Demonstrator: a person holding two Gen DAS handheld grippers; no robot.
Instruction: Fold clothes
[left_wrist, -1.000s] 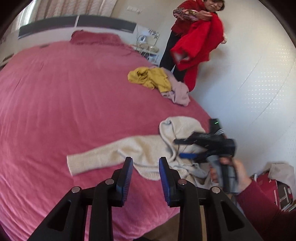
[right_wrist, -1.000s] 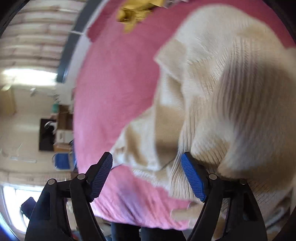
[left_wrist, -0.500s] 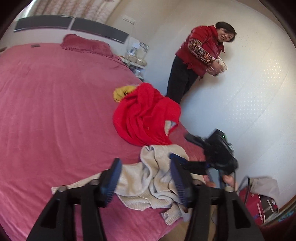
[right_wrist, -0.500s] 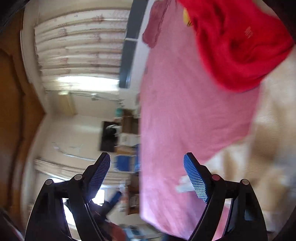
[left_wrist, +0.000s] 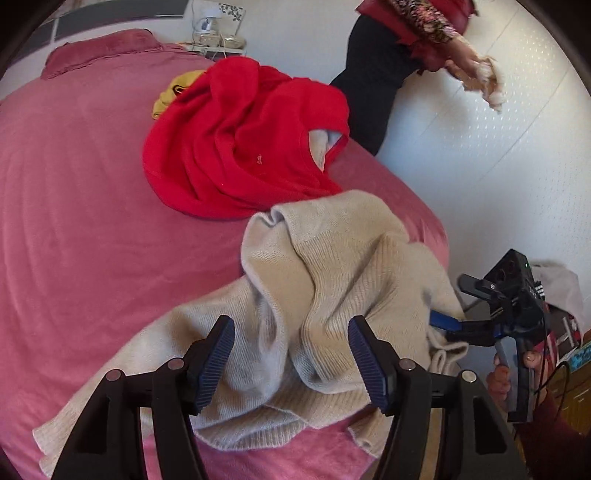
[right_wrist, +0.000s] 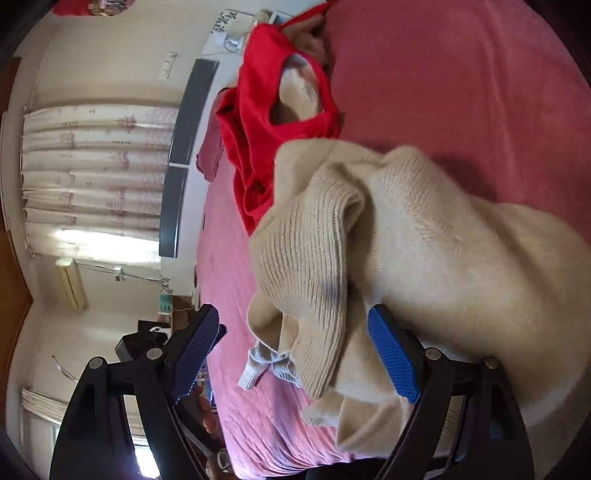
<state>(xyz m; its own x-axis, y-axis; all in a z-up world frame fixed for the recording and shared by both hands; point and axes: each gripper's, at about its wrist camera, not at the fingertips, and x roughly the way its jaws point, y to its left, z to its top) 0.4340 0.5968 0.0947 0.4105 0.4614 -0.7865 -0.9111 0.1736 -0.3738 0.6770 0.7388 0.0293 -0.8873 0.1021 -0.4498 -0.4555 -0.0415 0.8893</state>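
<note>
Sweater: beige knit sweater (left_wrist: 343, 266) crumpled at the bed (left_wrist: 92, 221) edge.
Left gripper (left_wrist: 291, 354): jaws opening, released, over its folds.
Right gripper (right_wrist: 295, 354): jaws released, hem between, nearer.

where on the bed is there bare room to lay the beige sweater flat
The wide pink bedspread left of the red sweater and beige sweater, up to the pillow, is bare. The bed's right edge is crowded: both sweaters plus a yellow garment behind the red one.

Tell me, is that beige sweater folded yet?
No. The beige sweater lies crumpled in loose bunches on the pink bedspread, one sleeve trailing out.
</note>
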